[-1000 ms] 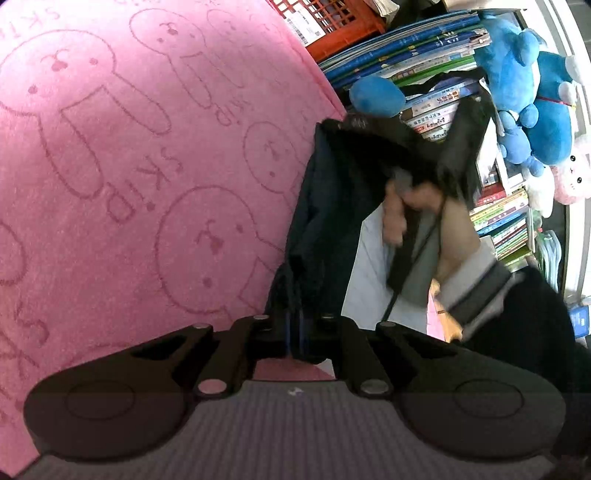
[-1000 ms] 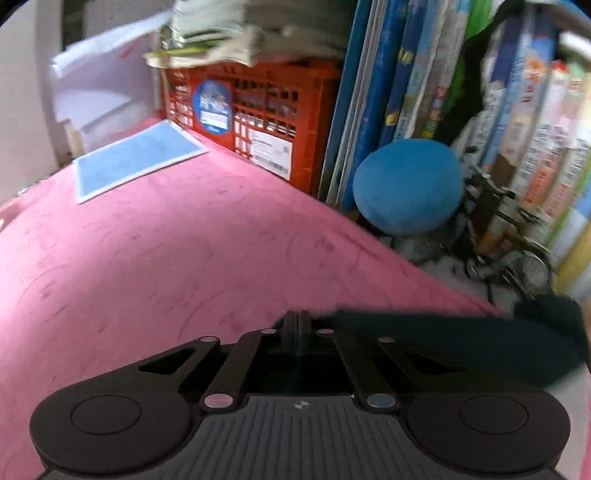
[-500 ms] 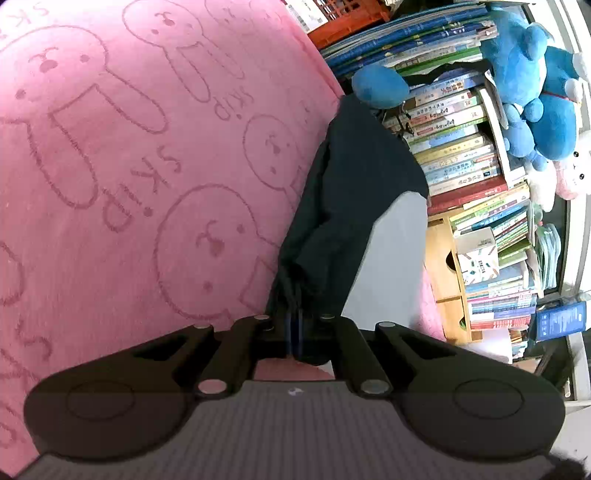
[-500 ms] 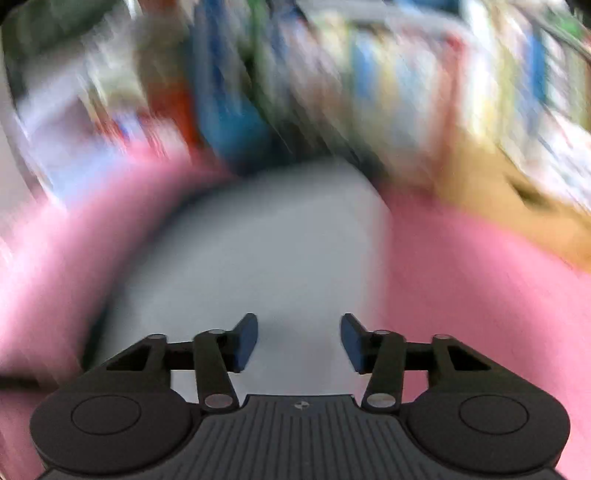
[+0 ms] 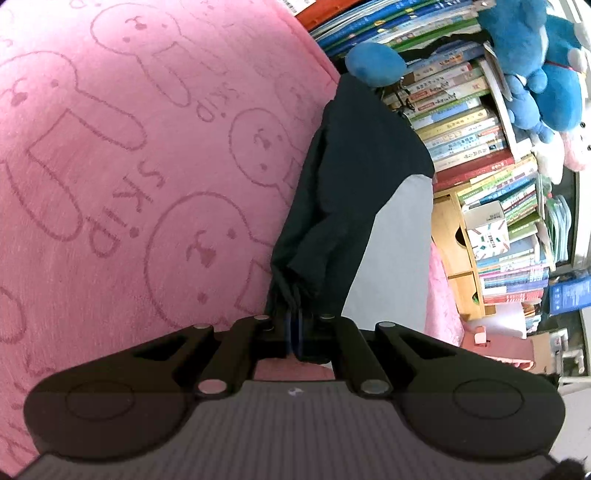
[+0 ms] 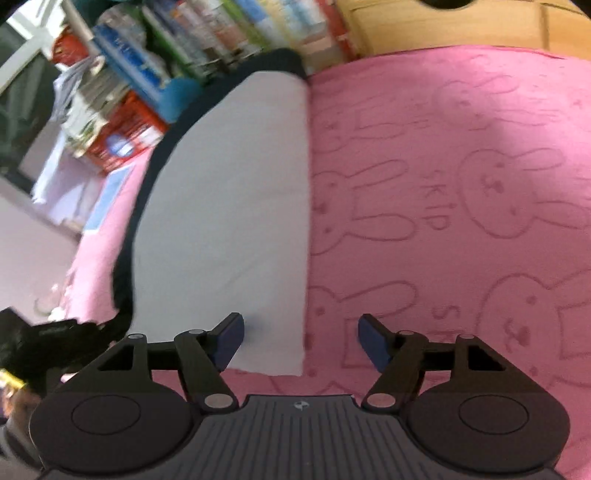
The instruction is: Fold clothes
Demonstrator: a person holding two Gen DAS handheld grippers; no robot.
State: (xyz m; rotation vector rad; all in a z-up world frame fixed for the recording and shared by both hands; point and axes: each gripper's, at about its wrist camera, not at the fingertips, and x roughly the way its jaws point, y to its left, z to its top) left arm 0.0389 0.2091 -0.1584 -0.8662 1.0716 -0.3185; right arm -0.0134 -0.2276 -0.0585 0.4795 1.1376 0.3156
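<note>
A garment with a dark navy part (image 5: 351,192) and a light grey part (image 5: 391,258) lies on a pink rabbit-print blanket (image 5: 129,166). My left gripper (image 5: 294,332) is shut on a bunched dark edge of it. In the right wrist view the grey panel (image 6: 229,206) lies flat, with a dark border along its left side. My right gripper (image 6: 301,338) is open just above the panel's near right corner, its left finger over the grey cloth and its right finger over the blanket (image 6: 461,184).
Shelves packed with books (image 5: 472,122) stand beyond the blanket's far edge, with blue plush toys (image 5: 532,55) and a blue cushion (image 5: 373,61). A wooden box (image 6: 461,22) borders the blanket. A red crate (image 6: 125,125) sits at the back left.
My right gripper let go of the dark edge, opened and swung over to the grey panel's near corner. The far dark part now lies flat. My left gripper kept its grip.
</note>
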